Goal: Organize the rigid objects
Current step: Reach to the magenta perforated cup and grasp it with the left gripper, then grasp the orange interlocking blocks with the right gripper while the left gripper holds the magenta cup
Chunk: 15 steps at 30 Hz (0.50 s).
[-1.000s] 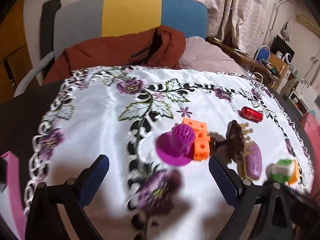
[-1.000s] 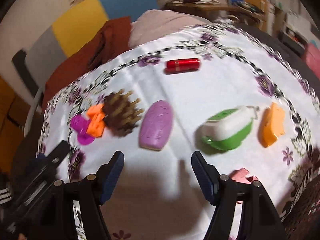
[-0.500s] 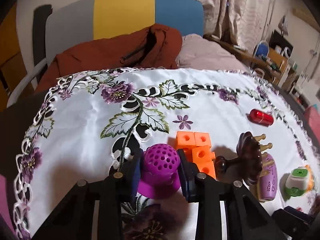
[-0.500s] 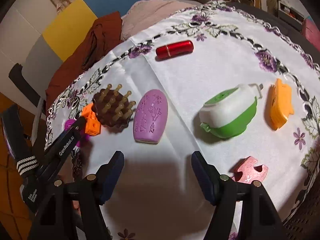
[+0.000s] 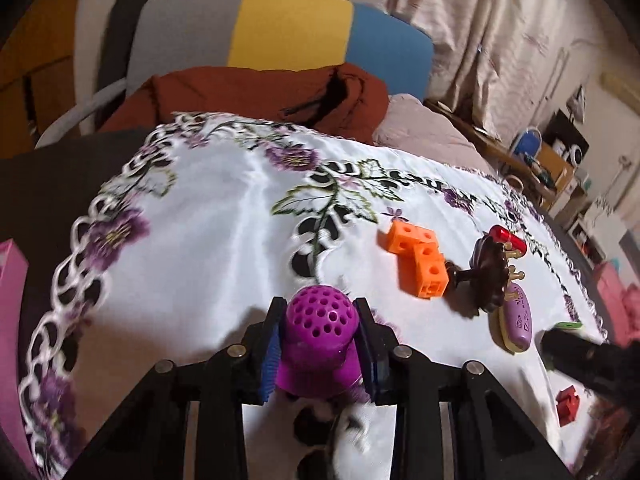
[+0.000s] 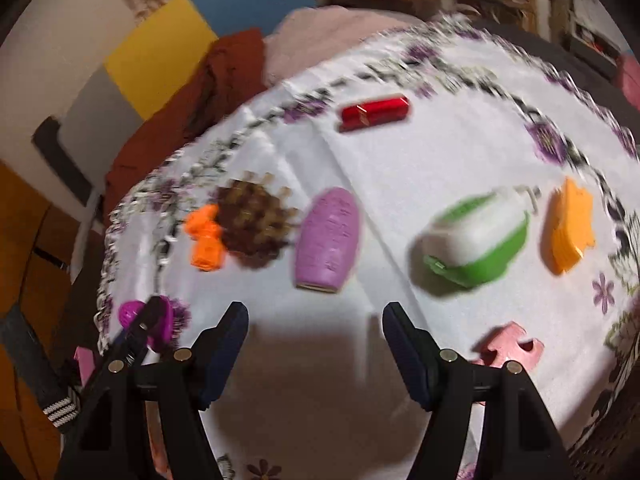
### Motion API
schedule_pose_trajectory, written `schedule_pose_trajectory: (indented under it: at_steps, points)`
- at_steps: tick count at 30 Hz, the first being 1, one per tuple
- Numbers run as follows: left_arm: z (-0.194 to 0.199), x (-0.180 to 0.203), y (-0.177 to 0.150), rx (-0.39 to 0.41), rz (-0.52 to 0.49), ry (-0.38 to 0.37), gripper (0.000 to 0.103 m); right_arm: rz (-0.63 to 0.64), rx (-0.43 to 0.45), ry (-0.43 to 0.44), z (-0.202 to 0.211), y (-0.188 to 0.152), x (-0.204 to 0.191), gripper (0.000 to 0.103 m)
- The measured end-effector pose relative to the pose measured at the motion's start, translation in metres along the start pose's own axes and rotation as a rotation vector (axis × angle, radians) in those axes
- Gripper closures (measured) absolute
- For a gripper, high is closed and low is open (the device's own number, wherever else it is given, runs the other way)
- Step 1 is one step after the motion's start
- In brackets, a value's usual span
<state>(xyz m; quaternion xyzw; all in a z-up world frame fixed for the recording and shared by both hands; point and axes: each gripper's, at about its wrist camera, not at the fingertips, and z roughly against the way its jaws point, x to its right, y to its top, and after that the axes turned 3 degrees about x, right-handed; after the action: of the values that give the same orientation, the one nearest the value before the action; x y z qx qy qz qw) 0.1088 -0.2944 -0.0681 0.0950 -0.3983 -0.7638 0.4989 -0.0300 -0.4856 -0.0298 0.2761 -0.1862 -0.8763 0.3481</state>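
Observation:
My left gripper (image 5: 320, 320) is shut on a purple perforated dome toy (image 5: 319, 334) and holds it near the table's near-left side; it also shows at the far left of the right wrist view (image 6: 146, 320). My right gripper (image 6: 314, 316) is open and empty above the white cloth, in front of a lilac oval case (image 6: 327, 240). On the cloth lie orange cube blocks (image 5: 420, 262), a brown pegged brush (image 5: 490, 274), a red cylinder (image 6: 374, 112), a green-and-white box (image 6: 476, 240), an orange flat piece (image 6: 570, 232) and a pink puzzle piece (image 6: 510, 346).
The embroidered white tablecloth (image 5: 208, 232) covers a dark round table. A pink box (image 5: 10, 300) sits at the left edge. A chair with a rust jacket (image 5: 260, 92) stands behind the table. Shelves and clutter (image 5: 560, 160) fill the right background.
My left gripper closed on the purple dome toy and carried it back and left, away from the orange blocks. My right gripper stayed open and shifted a little.

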Motion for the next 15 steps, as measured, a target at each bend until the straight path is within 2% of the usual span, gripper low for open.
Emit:
schedule_pose_trajectory:
  at_steps: [5, 10, 15]
  points:
    - [0.012, -0.022, -0.012, -0.003, 0.059, -0.056, 0.069, 0.21, 0.086, 0.064, 0.01, 0.002, -0.051, 0.032]
    - [0.019, -0.033, -0.017, 0.018, 0.105, -0.085, 0.069, 0.342, 0.08, 0.083, -0.013, 0.021, -0.096, 0.032]
    - [0.022, -0.035, -0.02, 0.024, 0.108, -0.091, 0.068, 0.416, 0.042, -0.001, -0.062, 0.028, -0.112, 0.037]
